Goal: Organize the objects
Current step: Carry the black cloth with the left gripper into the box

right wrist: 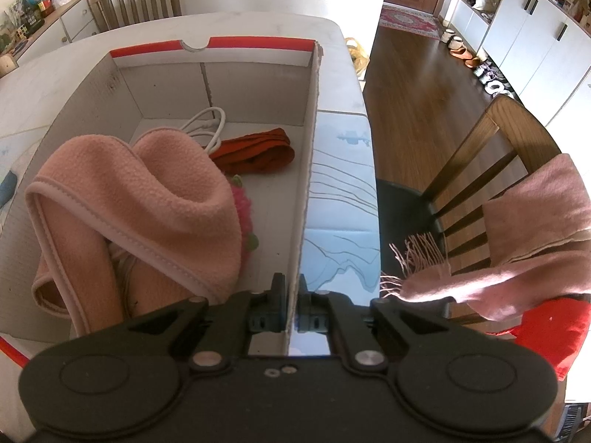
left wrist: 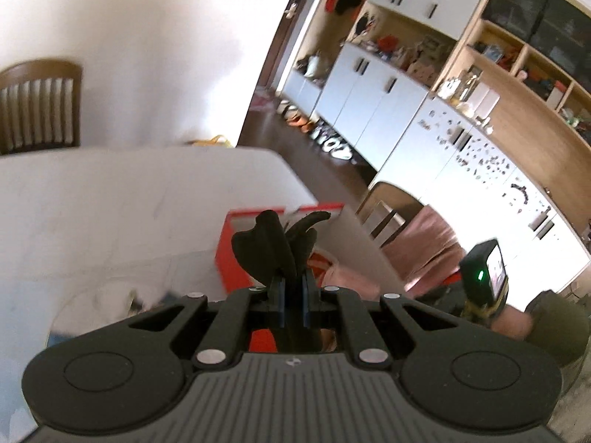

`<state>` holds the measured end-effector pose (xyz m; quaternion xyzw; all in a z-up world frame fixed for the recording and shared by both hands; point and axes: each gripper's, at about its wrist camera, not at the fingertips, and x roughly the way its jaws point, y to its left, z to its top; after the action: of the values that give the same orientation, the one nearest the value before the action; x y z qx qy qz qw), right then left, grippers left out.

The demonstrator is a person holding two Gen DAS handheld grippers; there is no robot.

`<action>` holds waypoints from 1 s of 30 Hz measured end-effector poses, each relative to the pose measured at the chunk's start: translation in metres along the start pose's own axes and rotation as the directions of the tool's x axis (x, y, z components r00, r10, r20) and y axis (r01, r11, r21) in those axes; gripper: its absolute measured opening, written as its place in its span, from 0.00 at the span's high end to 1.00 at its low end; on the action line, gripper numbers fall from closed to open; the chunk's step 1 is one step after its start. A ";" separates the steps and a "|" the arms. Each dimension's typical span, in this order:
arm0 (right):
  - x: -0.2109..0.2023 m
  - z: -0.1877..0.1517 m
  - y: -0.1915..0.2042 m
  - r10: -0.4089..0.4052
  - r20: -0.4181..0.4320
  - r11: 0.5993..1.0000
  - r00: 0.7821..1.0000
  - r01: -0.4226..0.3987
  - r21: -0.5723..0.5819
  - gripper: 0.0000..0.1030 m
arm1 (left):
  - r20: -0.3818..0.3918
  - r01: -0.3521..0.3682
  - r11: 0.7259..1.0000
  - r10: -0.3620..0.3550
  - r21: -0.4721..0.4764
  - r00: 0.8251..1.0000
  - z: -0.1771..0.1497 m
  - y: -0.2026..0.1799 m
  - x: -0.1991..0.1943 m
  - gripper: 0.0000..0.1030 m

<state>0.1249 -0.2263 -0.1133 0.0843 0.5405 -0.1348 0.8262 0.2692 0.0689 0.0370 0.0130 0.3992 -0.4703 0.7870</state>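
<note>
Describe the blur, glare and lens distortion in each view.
Left wrist view: motion-smeared throughout, the cabinets and table soft, the white wall overexposed, straight edges bowed by the fisheye. Right wrist view: sharp, the pink towel and cardboard box crisp; window glare mirrors off the glossy tabletop; the box walls curve outward.

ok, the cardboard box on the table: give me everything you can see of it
The box is an open-topped corrugated cardboard carton, pale inside, red outside with a red-and-white band along the rim and a thumb notch in the far wall. It sits upright on the white table, near its right edge. Inside lie a pink fleece cloth, a white cord, a rust-red folded fabric and a partly hidden pink fuzzy item. The right gripper is shut on its right wall.
</note>
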 end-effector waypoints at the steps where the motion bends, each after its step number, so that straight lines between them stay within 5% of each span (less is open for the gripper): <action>1: 0.000 0.000 0.000 0.000 0.000 1.000 1.000 0.000 -0.001 0.97 | 0.001 0.000 1.000 0.000 0.011 1.000 0.006 -0.003 0.004 0.93; 17: 0.000 0.001 0.002 0.002 -0.002 1.000 1.000 -0.002 -0.005 0.97 | -0.159 -0.102 0.969 0.140 0.226 0.977 0.027 -0.043 0.132 0.93; 30: 0.000 0.000 -0.002 0.012 0.004 1.000 1.000 -0.012 0.014 0.97 | -0.254 -0.212 0.885 0.336 0.414 0.907 0.002 -0.058 0.212 0.93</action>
<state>0.1242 -0.2277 -0.1130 0.0933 0.5375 -0.1337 0.8274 0.2772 -0.1193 -0.0771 0.2967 0.4167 -0.4125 0.7538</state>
